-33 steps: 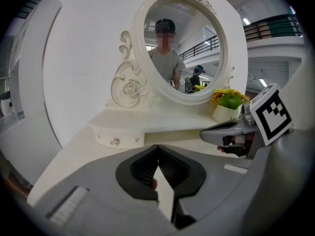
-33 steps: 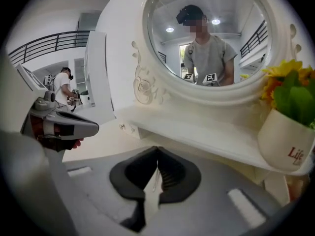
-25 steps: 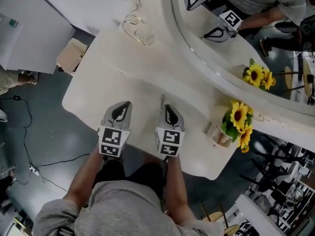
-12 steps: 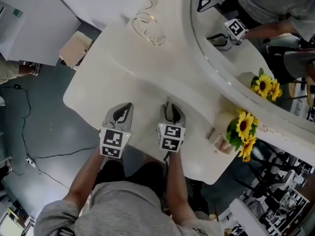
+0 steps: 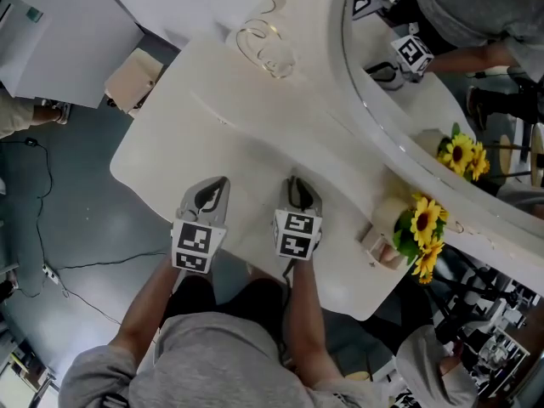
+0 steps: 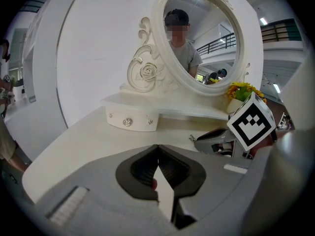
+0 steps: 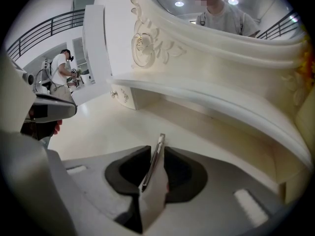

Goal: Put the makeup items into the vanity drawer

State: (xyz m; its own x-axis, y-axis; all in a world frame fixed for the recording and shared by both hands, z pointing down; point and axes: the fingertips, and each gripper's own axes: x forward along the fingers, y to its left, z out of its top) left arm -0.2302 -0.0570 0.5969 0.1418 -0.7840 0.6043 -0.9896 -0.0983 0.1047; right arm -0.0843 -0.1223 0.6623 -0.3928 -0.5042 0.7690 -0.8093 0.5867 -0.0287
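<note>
1. Person in a grey top (image 5: pixel 221 355) stands at the white vanity table (image 5: pixel 255 134), one gripper per hand. Both grippers sit low over the near edge, side by side.
2. Left gripper (image 6: pixel 157 146): jaws shut tip to tip, nothing btwn them.
3. Right gripper (image 7: pixel 157 147): jaws have just been closing and now stand narrowly apart, w/ a slim silvery stick (image 7: pixel 151 162) btwn them.
4. The stick runs along the gap, and its squared tip pokes out past the jaw tips toward the mirror (image 7: pixel 231 4). It lies against one pad while the other pad stands clear of it, so it isn't clamped. Can't tell whether its far tip rests on the tabletop.
5. Small white drawer (image 6: pixel 130 122) w/ little knobs sits under the mirror's carved base, on the left side of the table. Its front looks closed, and it's well apart from the stick.
6. Sunflowers (image 5: pixel 422 228) in a pale pot stand at the table's right end, just beside the mirror frame.
7. Looped wire piece (image 5: pixel 263 45) lies at the far end of the top. Can't tell what it is.
</note>
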